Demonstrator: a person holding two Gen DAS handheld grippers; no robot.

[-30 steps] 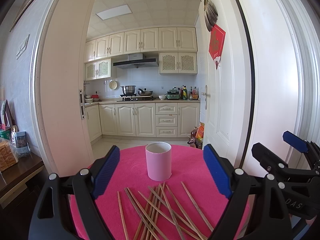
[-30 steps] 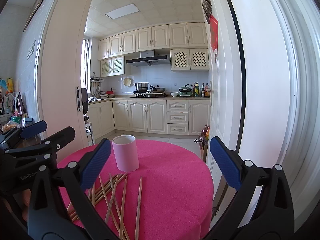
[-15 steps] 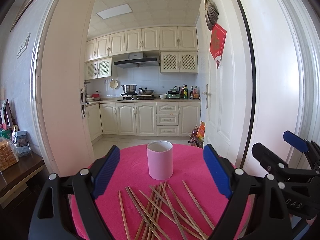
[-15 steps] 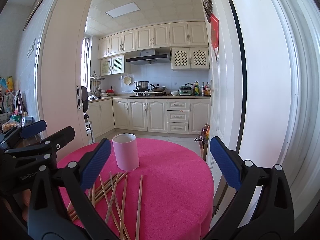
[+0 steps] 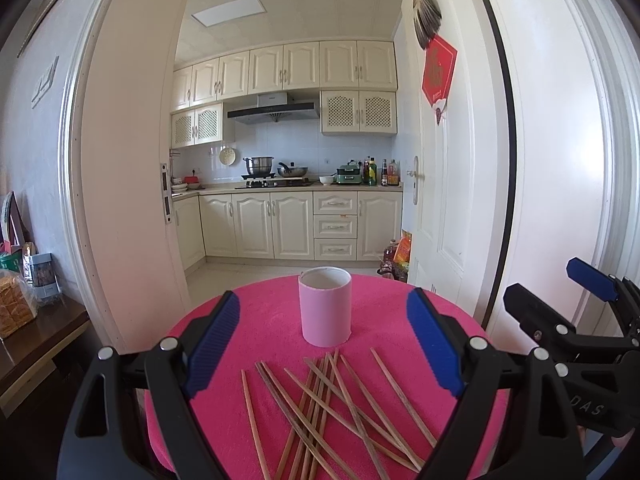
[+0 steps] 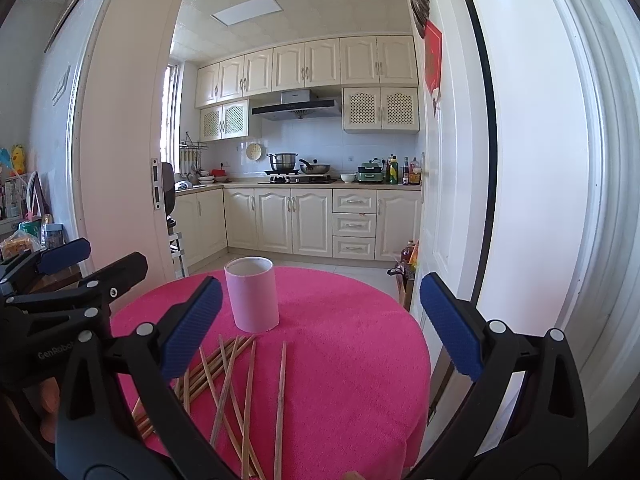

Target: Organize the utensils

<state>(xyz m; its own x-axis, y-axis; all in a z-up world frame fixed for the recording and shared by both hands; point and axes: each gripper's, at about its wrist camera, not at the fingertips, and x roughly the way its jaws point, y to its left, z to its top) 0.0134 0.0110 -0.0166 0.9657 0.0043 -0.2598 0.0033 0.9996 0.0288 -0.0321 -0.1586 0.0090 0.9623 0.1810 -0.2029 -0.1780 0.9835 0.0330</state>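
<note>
A pale pink cylindrical cup (image 5: 325,306) (image 6: 251,294) stands upright and empty-looking on a round table with a bright pink cloth (image 5: 372,300) (image 6: 352,344). Several wooden chopsticks (image 5: 332,404) (image 6: 232,384) lie scattered and crossed on the cloth in front of the cup. My left gripper (image 5: 324,344) hovers open above the chopsticks, nothing between its blue pads. My right gripper (image 6: 320,328) is open too, held over the table to the right of the chopsticks. Each gripper shows at the edge of the other's view.
Beyond the table an open doorway leads into a kitchen with cream cabinets (image 5: 296,224) and a stove. A white door (image 5: 432,184) stands open at the right. A dark wooden side table (image 5: 36,336) with packaged food is at the left.
Both views have tilted slightly downward, so the cup and chopsticks sit a little higher in frame. Neither gripper has changed its opening.
</note>
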